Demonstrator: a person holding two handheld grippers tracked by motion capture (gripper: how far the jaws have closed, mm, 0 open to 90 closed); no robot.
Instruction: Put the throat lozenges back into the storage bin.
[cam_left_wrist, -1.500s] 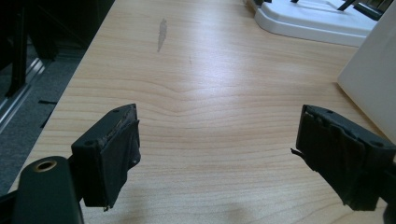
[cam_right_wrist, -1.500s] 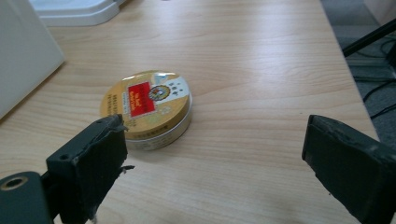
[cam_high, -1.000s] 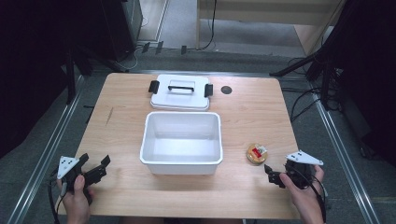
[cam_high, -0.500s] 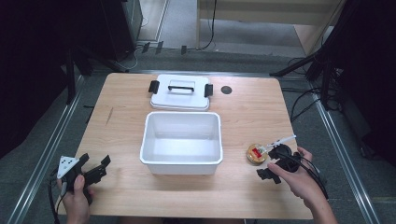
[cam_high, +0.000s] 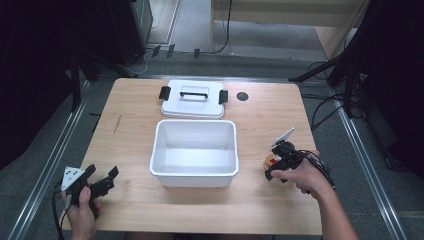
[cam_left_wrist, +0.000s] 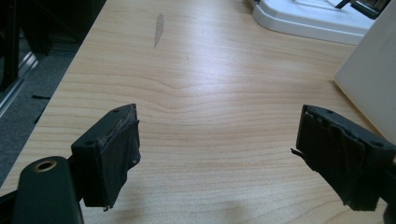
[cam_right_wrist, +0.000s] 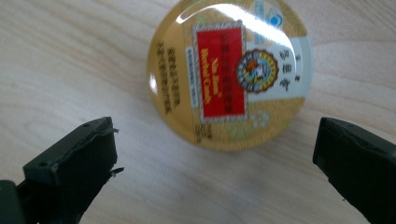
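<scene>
The right gripper (cam_right_wrist: 215, 163) hangs directly over a round gold tin (cam_right_wrist: 229, 74) with a red label, looking almost straight down on its lid. Its fingers (cam_right_wrist: 70, 158) are spread wide, one on either side and short of the tin, gripping nothing; that spread looks chosen so the pair can drop around the tin's rim for a grasp. The tin lies flat on the counter (cam_high: 260, 210), just beside the right wall of the white plastic bin (cam_high: 194, 152), so a short carry would likely take it inside. The bin stands open and looks bare inside, presumably ready to receive it.

The white lid (cam_high: 193, 98), with its black handle and two black side clips, lies flat behind the bin, set out of the way of the opening.

The left gripper (cam_high: 95, 182) rests low at the counter's near left corner, well apart from the bin, fingers (cam_left_wrist: 112, 149) wide apart and empty, seemingly parked while the other hand works.

Count: one tin, one bin, one lid, two grippers.
</scene>
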